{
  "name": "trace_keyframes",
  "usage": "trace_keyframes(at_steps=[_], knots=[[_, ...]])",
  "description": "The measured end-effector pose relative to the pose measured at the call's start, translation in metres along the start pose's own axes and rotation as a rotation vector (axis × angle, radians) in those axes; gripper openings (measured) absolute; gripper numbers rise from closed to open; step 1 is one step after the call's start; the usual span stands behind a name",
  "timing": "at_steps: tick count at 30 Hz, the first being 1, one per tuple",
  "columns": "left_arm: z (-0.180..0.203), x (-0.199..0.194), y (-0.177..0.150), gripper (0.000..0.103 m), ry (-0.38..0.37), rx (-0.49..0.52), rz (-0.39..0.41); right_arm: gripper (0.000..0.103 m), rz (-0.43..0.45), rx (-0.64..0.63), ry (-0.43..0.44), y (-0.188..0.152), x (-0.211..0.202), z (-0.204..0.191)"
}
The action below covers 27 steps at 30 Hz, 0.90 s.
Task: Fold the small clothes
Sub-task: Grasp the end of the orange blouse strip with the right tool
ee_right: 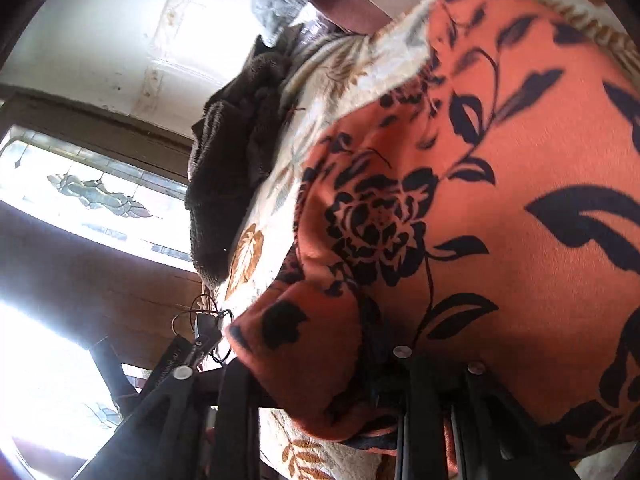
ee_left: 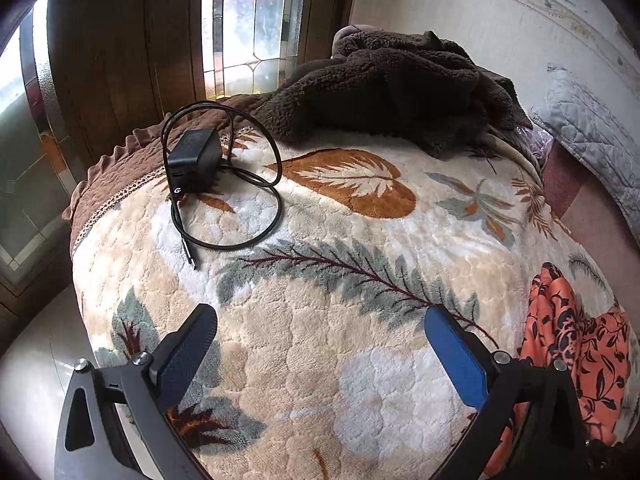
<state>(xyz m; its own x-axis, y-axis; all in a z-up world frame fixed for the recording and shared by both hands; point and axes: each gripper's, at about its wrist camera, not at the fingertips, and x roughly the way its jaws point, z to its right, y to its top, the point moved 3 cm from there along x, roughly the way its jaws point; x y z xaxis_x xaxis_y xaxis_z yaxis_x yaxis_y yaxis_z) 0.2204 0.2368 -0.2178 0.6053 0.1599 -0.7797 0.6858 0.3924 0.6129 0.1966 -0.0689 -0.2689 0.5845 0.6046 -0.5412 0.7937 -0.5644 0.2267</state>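
An orange garment with a black flower print [ee_left: 576,360] lies bunched at the right edge of the bed in the left wrist view. My left gripper [ee_left: 320,328] is open and empty above the leaf-patterned blanket [ee_left: 320,280], left of the garment. In the right wrist view the garment [ee_right: 480,200] fills the frame. My right gripper [ee_right: 320,384] is pushed into its folded edge, with cloth bunched between the jaws. The fingertips are hidden by the fabric.
A black charger [ee_left: 196,160] with a looped cable [ee_left: 256,232] lies on the blanket at the left. A dark brown fleece [ee_left: 392,92] is heaped at the far end. A grey quilted pillow [ee_left: 592,136] lies at the right. A window [ee_left: 248,24] and wooden frame stand behind.
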Motion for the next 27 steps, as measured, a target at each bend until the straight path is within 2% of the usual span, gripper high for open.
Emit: trace_keyframes(at_steps=[1,3,4,6,8,10,11,12,13,14,16,17,18,19,20,23,27], knots=[[0.002,-0.003,0.001,0.103,-0.014,0.005,0.012,0.041,-0.013,0.009,0.032,0.000,-0.001,0.003],[0.010,-0.009,0.002,0.103,-0.064,0.025,0.037,0.069,-0.036,0.009,0.109,0.002,-0.009,0.004],[0.017,-0.013,0.002,0.103,-0.108,0.040,0.045,0.073,-0.045,0.013,0.152,0.004,-0.017,0.004],[0.034,-0.025,-0.001,0.103,-0.190,0.088,0.071,0.074,-0.039,-0.022,0.203,0.004,-0.036,-0.001],[0.054,-0.039,-0.007,0.103,-0.271,0.167,0.103,0.074,0.026,-0.100,0.192,0.006,-0.064,-0.005],[0.075,-0.052,-0.017,0.103,-0.309,0.256,0.139,0.073,0.097,-0.165,0.151,0.009,-0.093,-0.001],[0.085,-0.057,-0.023,0.103,-0.315,0.303,0.150,0.067,0.119,-0.190,0.107,0.011,-0.104,0.003],[0.095,-0.059,-0.030,0.103,-0.307,0.353,0.152,0.055,0.137,-0.213,0.064,0.013,-0.111,0.006],[0.105,-0.057,-0.038,0.103,-0.278,0.407,0.145,0.050,0.149,-0.231,0.028,0.015,-0.117,0.011],[0.114,-0.049,-0.047,0.103,-0.226,0.466,0.122,0.038,0.153,-0.241,-0.009,0.017,-0.121,0.016],[0.128,-0.019,-0.067,0.103,-0.092,0.571,0.016,0.037,0.121,-0.236,-0.125,0.017,-0.116,0.038],[0.129,-0.001,-0.075,0.103,-0.024,0.604,-0.047,0.032,0.069,-0.222,-0.173,0.017,-0.106,0.054],[0.129,0.011,-0.080,0.103,0.012,0.616,-0.090,0.017,0.025,-0.201,-0.207,0.014,-0.100,0.072],[0.126,0.016,-0.078,0.103,0.012,0.596,-0.104,0.005,0.023,-0.186,-0.218,0.012,-0.099,0.084],[0.122,0.015,-0.075,0.103,-0.004,0.569,-0.103,0.000,0.037,-0.177,-0.192,0.014,-0.100,0.088],[0.123,0.012,-0.073,0.103,-0.004,0.573,-0.078,0.001,0.022,-0.155,-0.170,0.026,-0.107,0.083],[0.125,0.010,-0.073,0.103,0.006,0.593,-0.048,0.007,0.116,-0.218,-0.149,0.059,-0.122,0.057]])
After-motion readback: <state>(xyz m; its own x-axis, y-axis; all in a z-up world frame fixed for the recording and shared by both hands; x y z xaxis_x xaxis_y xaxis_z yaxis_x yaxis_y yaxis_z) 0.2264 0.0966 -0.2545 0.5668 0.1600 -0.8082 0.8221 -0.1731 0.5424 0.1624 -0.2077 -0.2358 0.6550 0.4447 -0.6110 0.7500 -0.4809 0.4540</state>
